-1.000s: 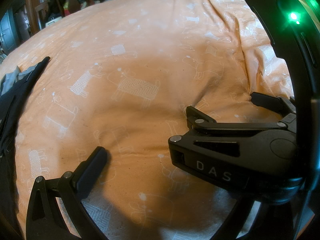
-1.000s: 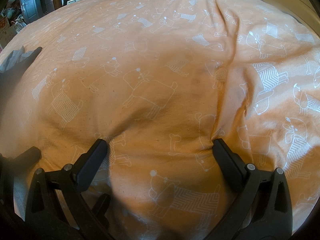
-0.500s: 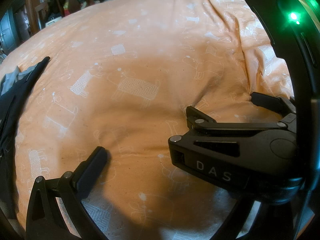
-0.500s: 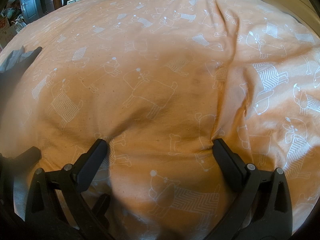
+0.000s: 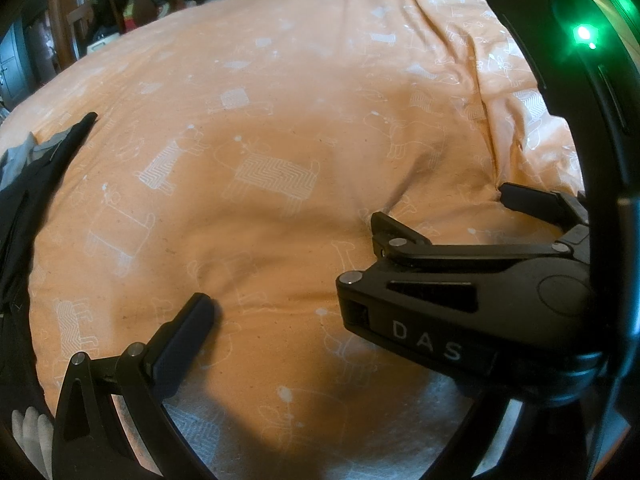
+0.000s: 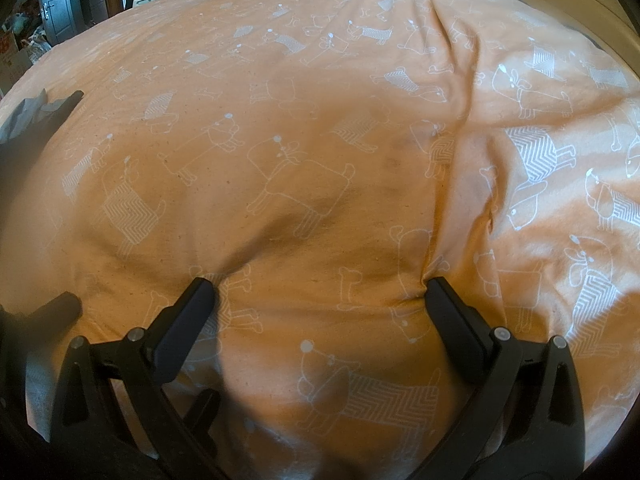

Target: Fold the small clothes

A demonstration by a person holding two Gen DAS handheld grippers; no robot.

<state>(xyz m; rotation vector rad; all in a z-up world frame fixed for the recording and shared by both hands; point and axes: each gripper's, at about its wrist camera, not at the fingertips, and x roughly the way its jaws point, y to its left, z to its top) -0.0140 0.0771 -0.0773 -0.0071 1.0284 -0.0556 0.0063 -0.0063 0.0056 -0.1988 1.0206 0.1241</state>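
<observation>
Across both views I log an orange bedcover (image 6: pixel 320 128), soft cotton, lightly creased, printed with white outline dogs in zigzag coats and small bones. At far left lies the task garment (image 5: pixel 36 184), dark fabric with a grey edge, flat and untouched. My right gripper (image 6: pixel 320 296), matte black plastic, stands wide open, fingertips pressed into the cover, holding nothing. Its body reads "DAS" in the left view, beside a green light (image 5: pixel 583 34). My left gripper (image 5: pixel 352 304): one finger visible; spread cannot be told.

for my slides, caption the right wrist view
Open right gripper resting on the orange bedspread, dark clothes far left.
</observation>
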